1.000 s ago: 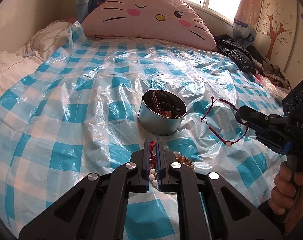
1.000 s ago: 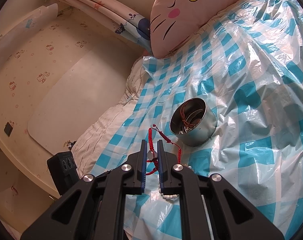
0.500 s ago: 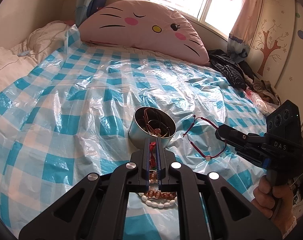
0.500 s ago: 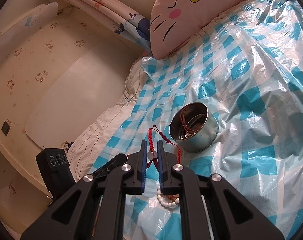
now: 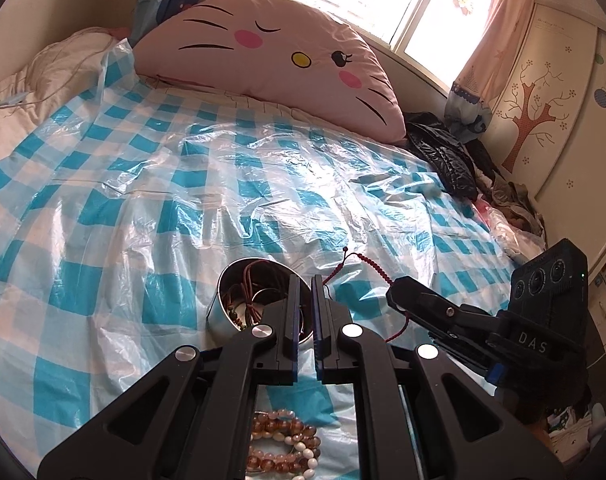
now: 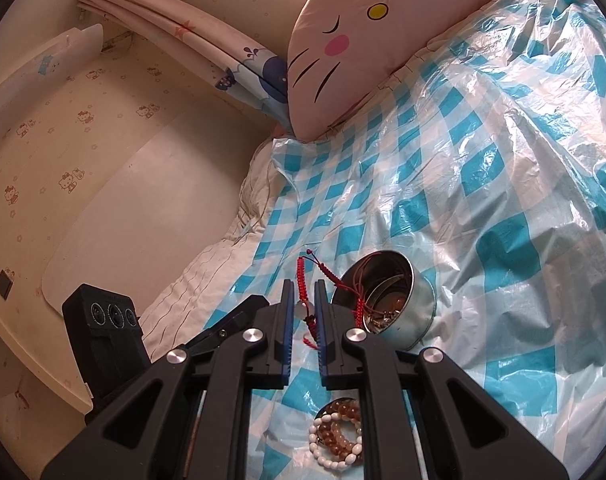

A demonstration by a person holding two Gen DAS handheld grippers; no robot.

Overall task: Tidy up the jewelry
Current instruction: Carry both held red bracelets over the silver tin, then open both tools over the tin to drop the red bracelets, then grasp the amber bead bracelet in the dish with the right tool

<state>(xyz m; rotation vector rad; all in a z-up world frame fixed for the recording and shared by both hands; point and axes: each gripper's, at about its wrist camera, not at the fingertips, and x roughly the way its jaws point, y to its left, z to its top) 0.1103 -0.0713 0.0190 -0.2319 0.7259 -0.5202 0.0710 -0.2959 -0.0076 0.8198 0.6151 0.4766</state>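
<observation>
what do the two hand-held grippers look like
Both are black plastic. The left hand-held gripper and the right hand-held gripper each have two flat fingers with blue inner pads, silver round bolts on the linkage, and a black block with three lenses. White "DAS" lettering marks the right one.

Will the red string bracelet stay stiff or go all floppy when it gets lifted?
Probably floppy: the red string bracelet already droops in loose loops from the right gripper. It looks light, just thin cord. Its trailing end could snag the tin's rim.

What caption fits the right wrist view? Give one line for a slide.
Right gripper holds a red braided cord bracelet beside the round metal tin; beaded bracelets lie on the blue-checked plastic sheet.
</observation>
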